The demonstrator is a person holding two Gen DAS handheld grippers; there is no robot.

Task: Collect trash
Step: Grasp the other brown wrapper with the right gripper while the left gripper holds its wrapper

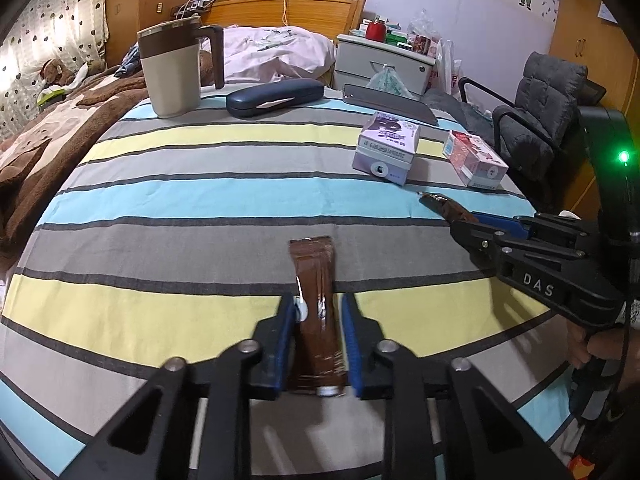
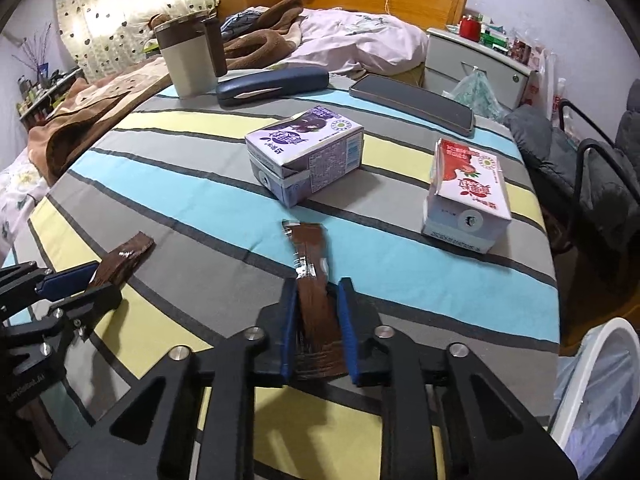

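Note:
Two brown snack wrappers lie on the striped cloth [image 1: 160,200]. In the left wrist view one brown wrapper [image 1: 314,280] runs lengthwise between the blue pads of my left gripper [image 1: 318,312], which is shut on its near half. The other brown wrapper [image 2: 310,264] is pinched by my right gripper [image 2: 316,292], its torn silver end pointing away. Each gripper shows in the other's view: the right gripper [image 1: 464,220] at the right edge with its wrapper [image 1: 438,204], the left gripper [image 2: 86,280] at the left edge with its wrapper [image 2: 128,254].
A purple carton [image 2: 306,152] and a red-and-white carton [image 2: 466,196] lie further back on the cloth. Behind them are a beige mug [image 1: 172,68], a dark glasses case [image 1: 274,98] and a phone [image 2: 412,106]. A white bin [image 2: 600,380] with a bag stands at the lower right.

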